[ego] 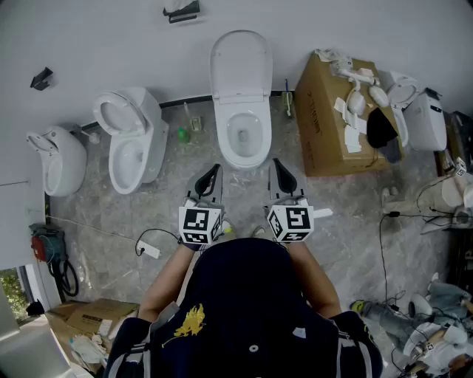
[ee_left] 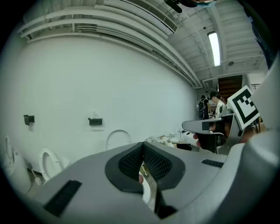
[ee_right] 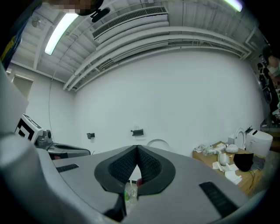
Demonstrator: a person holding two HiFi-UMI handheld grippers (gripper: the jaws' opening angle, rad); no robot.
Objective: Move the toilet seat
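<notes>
While the left gripper [ego: 214, 171] and right gripper [ego: 278, 165] are hovering pressed together, empty, the toilet seat [ego: 242, 65] is standing upright, rounded end pointing up.

The head view looked steeply down from above the person [ego: 247, 310] onto a row of toilets against the white wall [ego: 111, 37]. Each gripper view sat low behind its own jaws, facing almost level at that wall — well back from it. All three shared the raised lid [ego: 241, 63] of the middle toilet [ego: 242, 136] and the black wall bracket [ego: 181, 11].
</notes>
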